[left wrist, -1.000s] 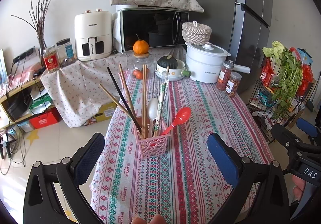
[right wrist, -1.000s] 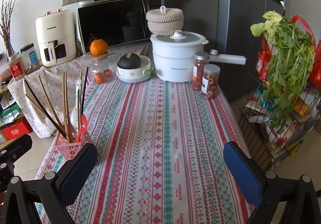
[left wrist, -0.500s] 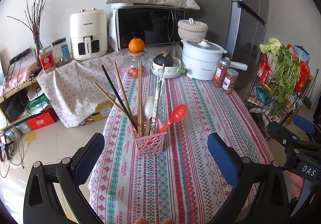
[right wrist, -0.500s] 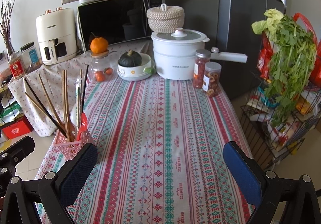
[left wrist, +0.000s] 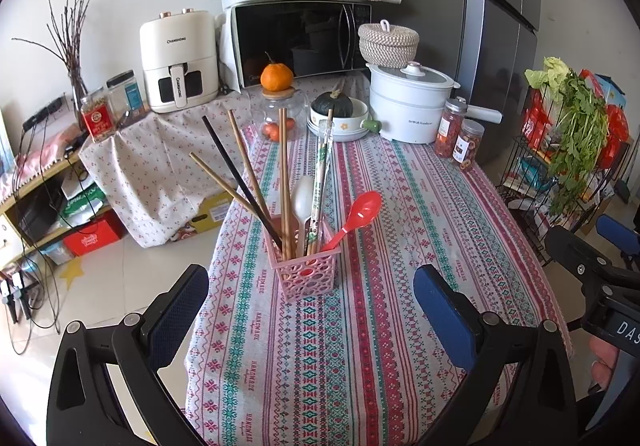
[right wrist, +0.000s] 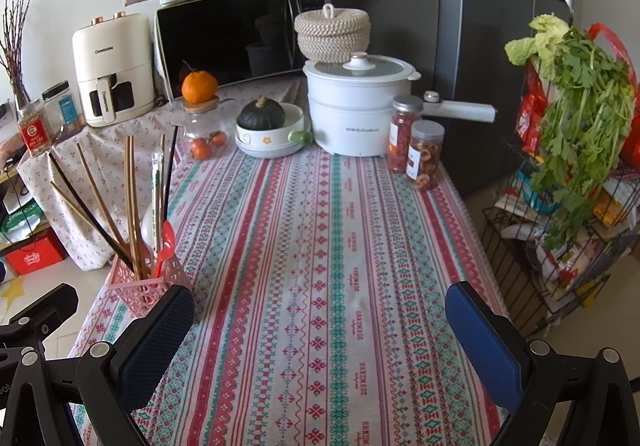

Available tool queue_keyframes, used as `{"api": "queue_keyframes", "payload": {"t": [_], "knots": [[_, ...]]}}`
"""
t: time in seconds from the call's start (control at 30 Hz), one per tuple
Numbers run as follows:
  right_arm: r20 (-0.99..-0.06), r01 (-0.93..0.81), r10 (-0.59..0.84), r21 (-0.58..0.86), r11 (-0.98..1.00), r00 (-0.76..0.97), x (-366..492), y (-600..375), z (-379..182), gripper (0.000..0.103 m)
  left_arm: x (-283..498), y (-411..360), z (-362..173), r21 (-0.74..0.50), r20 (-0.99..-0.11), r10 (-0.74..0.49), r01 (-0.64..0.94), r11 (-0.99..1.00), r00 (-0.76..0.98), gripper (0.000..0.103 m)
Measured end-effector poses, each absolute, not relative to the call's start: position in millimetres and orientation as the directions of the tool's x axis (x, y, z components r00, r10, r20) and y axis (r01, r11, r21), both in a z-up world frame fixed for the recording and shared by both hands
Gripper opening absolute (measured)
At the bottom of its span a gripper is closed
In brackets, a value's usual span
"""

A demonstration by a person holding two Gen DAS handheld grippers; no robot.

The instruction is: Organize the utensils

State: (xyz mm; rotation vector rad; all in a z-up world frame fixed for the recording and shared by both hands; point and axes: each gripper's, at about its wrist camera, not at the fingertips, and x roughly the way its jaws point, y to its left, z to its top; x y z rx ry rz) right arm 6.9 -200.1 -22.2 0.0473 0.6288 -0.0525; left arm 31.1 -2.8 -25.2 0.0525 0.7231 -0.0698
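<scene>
A pink perforated basket (left wrist: 306, 276) stands near the left edge of the patterned tablecloth (left wrist: 400, 206). It holds several wooden chopsticks (left wrist: 283, 174), a black chopstick (left wrist: 236, 170), a wrapped pair (left wrist: 322, 174), a white spoon (left wrist: 302, 195) and a red spoon (left wrist: 362, 208). My left gripper (left wrist: 311, 296) is open, just short of the basket, nothing between its fingers. My right gripper (right wrist: 320, 320) is open over the cloth, with the basket (right wrist: 146, 288) at its left finger. The right tool's blue pad (left wrist: 618, 234) shows at the left view's edge.
At the table's far end stand a white pot (right wrist: 358, 110), two jars (right wrist: 416, 150), a bowl with a squash (right wrist: 272, 126) and a glass jar topped by an orange (right wrist: 200, 114). A wire rack with greens (right wrist: 560, 186) stands right. Floor drops off left.
The left gripper has drawn back and a little left, so the basket sits farther away and more central. The right view pulled back slightly. Both grippers stay open.
</scene>
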Motion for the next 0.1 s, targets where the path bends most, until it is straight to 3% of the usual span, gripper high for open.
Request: {"api": "queue_keyframes", "payload": {"t": [0.1], "knots": [[-0.592, 0.061, -0.026, 0.039, 0.997, 0.805, 7.9, -200.8, -23.6, 0.103, 31.8, -2.1, -25.7, 0.006, -0.660, -0.061, 0.087, 0.996, 0.749, 0.103]]}}
